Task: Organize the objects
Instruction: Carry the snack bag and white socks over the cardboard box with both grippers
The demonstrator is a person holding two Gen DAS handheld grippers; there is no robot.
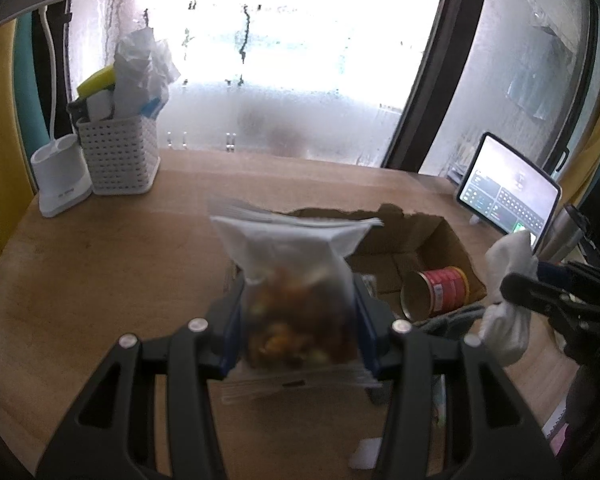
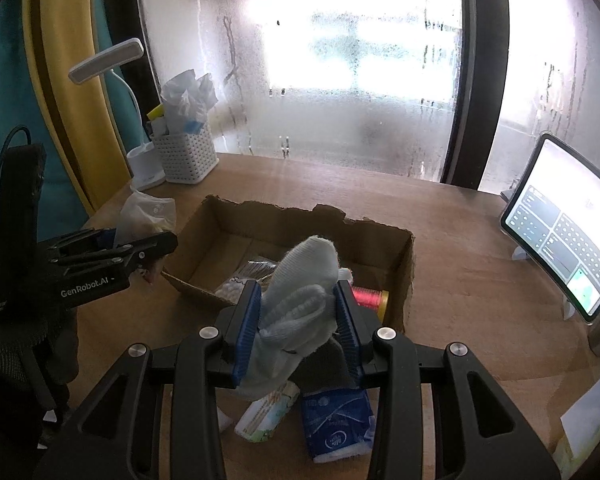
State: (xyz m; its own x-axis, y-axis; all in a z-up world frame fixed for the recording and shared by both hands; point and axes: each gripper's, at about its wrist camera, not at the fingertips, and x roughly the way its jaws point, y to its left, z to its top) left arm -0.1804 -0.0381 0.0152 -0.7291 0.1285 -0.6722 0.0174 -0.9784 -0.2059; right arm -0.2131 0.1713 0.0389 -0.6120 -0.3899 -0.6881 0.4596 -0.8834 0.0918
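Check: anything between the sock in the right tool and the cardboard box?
Nothing visible. The sock hangs in the right tool just before the cardboard box, whose top is open. The can inside leaves room.

Matt wood table (image 2: 452, 240), torn brown cardboard box (image 2: 404, 264), ribbed cloth sock (image 2: 300, 292), glossy plastic snack bag (image 1: 296, 264).

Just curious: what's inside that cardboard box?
In the box: a red can on its side, a packet of cotton swabs, something clear. The sock hides the rest.
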